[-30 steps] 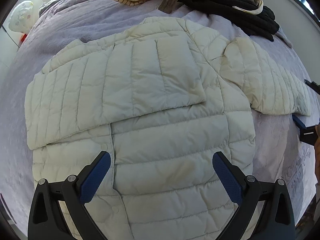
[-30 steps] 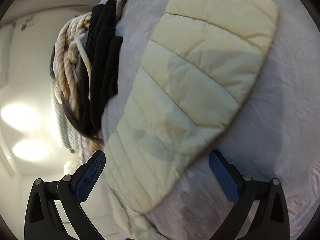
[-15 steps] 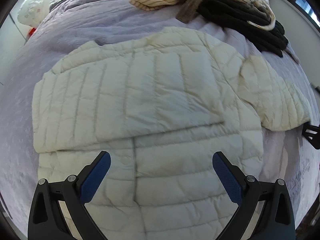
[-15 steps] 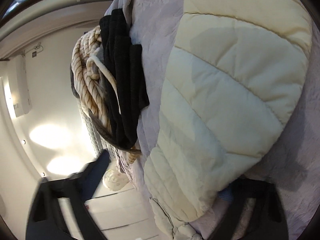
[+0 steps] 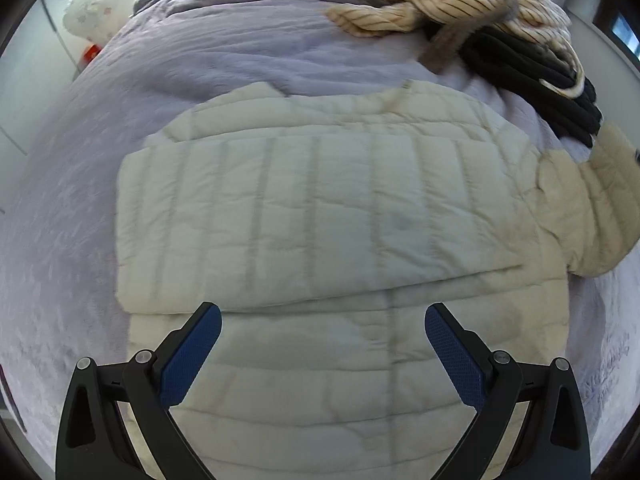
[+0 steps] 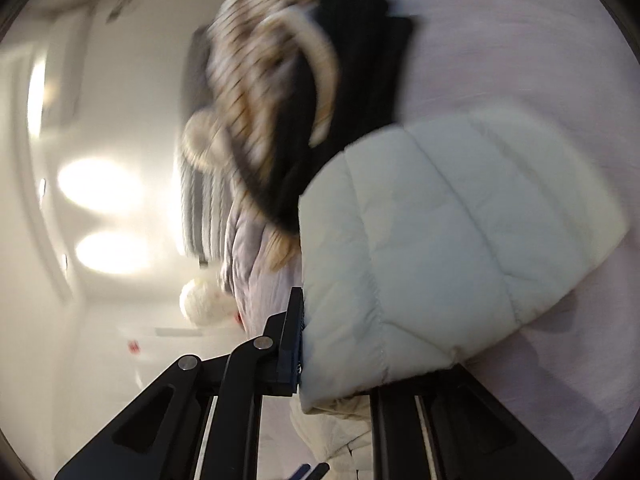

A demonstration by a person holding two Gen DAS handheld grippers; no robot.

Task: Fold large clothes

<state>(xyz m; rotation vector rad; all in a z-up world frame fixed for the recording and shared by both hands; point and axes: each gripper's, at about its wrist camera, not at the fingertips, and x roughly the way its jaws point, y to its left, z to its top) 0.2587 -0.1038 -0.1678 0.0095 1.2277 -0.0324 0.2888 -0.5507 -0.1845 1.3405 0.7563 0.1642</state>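
Observation:
A cream quilted puffer jacket [image 5: 320, 220] lies spread on a lavender bedspread [image 5: 200, 52], one sleeve folded across its chest. My left gripper [image 5: 320, 344] is open and empty, hovering over the jacket's lower body. The jacket's other sleeve [image 5: 600, 200] is raised at the right edge. In the right wrist view my right gripper [image 6: 336, 356] is shut on that sleeve [image 6: 460, 240] and holds it lifted off the bed.
A striped beige garment [image 5: 440, 4] and a black garment [image 5: 540, 80] are piled at the bed's far right; they also show in the right wrist view [image 6: 280, 80]. A white patterned bag [image 5: 92, 12] stands beyond the bed's far left corner.
My right gripper closed on the sleeve end and lifted it up off the bed. The left gripper drew back and stayed open above the jacket.

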